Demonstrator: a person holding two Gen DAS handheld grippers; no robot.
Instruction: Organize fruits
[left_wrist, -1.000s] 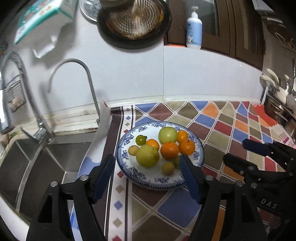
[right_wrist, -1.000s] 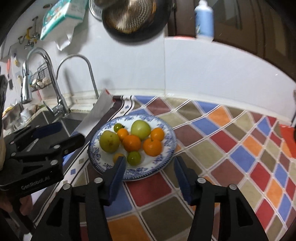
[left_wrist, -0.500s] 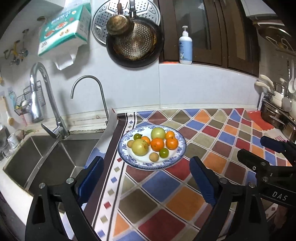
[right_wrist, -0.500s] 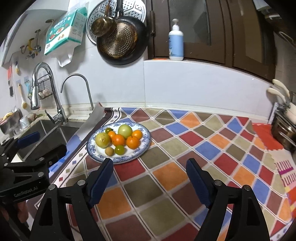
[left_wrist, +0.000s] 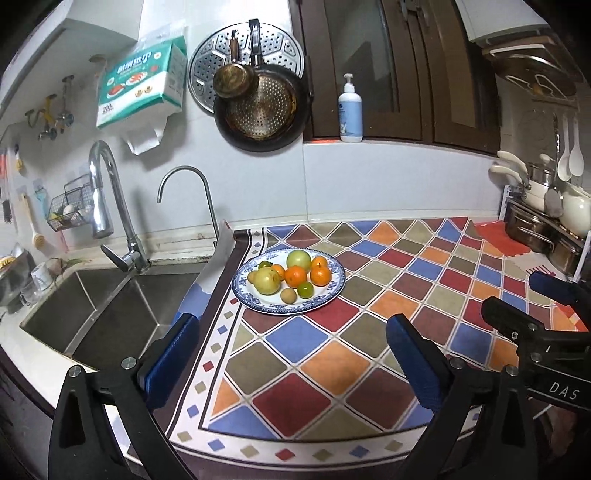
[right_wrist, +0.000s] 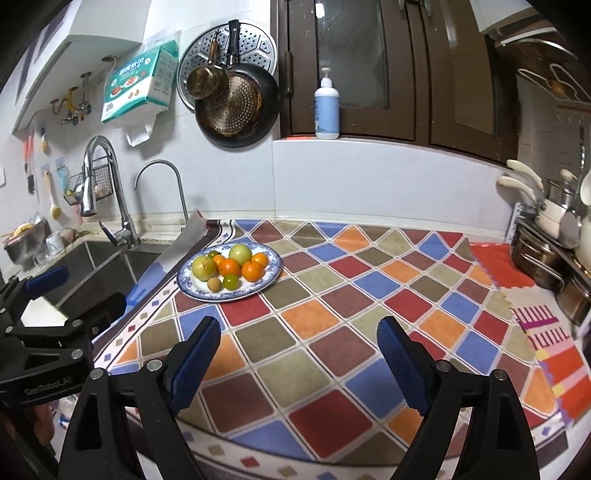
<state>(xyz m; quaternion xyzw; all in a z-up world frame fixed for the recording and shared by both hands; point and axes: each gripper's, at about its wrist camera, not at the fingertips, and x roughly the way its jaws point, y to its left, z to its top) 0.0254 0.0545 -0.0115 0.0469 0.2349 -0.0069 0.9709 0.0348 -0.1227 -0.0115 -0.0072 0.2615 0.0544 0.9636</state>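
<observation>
Opening tongs now farther from plate.

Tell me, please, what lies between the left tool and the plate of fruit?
Only bare patterned mat: in the left wrist view nothing stands between the left tool, its jaws opening and empty, and the plate.

Glossy glazed plate – matt patterned mat – brushed steel sink

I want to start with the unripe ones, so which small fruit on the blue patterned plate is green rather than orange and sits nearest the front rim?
The small round green fruit beside the tan one; the other small green fruit sits at the back.
</observation>
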